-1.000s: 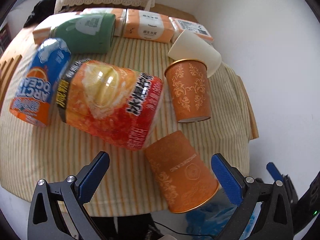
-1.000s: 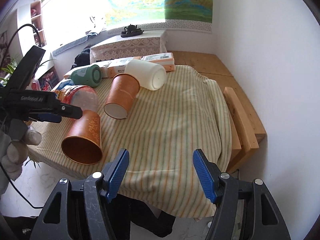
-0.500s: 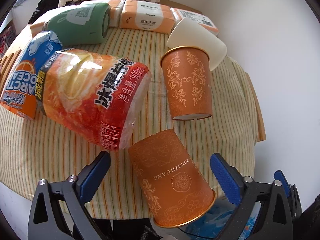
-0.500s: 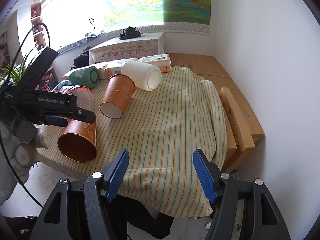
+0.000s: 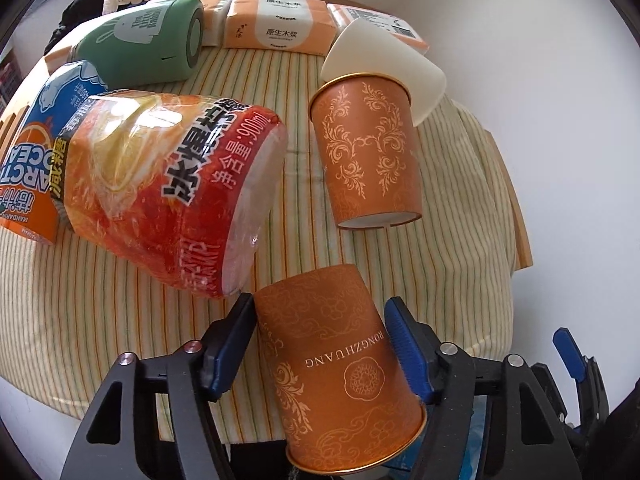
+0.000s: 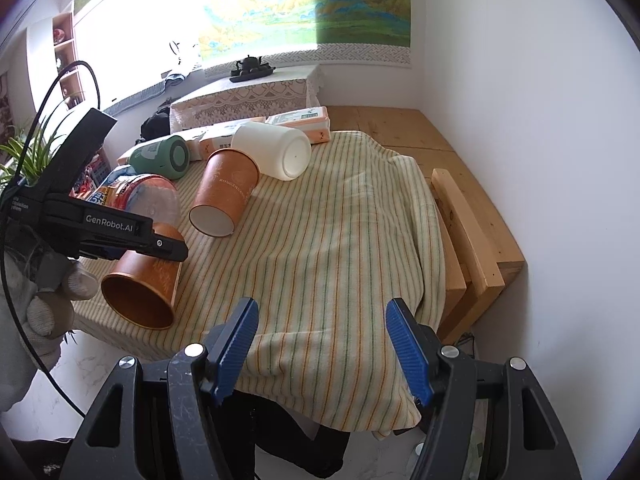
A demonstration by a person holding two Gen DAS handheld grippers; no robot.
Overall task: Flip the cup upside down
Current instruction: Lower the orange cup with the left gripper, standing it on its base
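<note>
Lying on its side at the near edge of the striped desk (image 5: 80,320), an orange paper cup (image 5: 340,368) is flanked by the blue pads of the left hand-held gripper (image 5: 320,344), which are closed against its walls; its mouth faces the camera. A second orange cup (image 5: 368,152) and a white cup (image 5: 384,60) lie beyond.

From the right wrist, the right hand-held gripper (image 6: 322,344) is seen spread apart over the cloth, holding nothing, while the clamped cup (image 6: 140,292) is seen at the left.

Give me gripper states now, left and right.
Left gripper: shut on the orange cup, which lies on its side.
Right gripper: open, holding nothing.
</note>
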